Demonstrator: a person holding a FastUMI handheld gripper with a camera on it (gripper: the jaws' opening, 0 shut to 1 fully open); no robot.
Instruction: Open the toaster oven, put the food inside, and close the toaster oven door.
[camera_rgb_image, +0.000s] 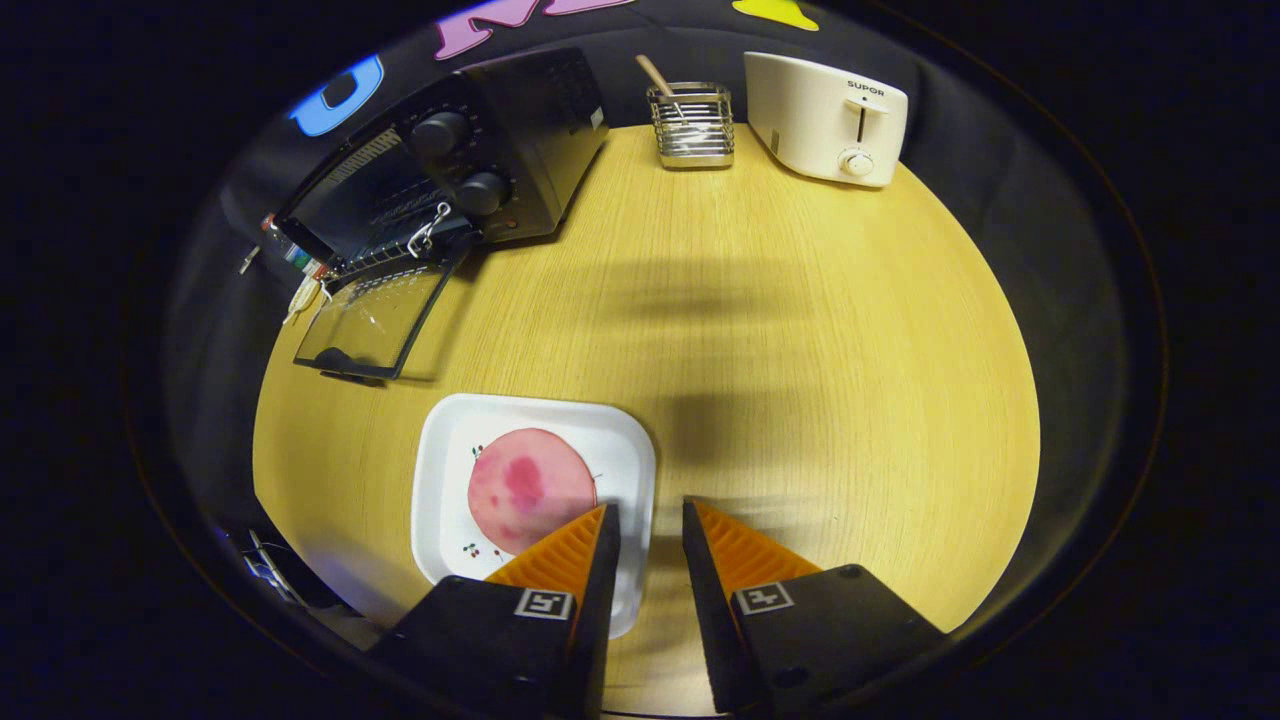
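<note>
A black toaster oven (470, 160) stands at the far left of the wooden table, its glass door (372, 322) folded down flat and the rack inside showing. A round pink slice of food (530, 488) lies on a white square plate (620, 450) close in front. My gripper (648, 512) hovers over the plate's right edge, fingers a little apart with nothing between them. The left finger covers the slice's near edge.
A cream pop-up toaster (828, 118) stands at the far right of the table. A wire holder (692, 126) with a wooden utensil sits between it and the oven. Bare tabletop (780, 330) stretches between the plate and the appliances.
</note>
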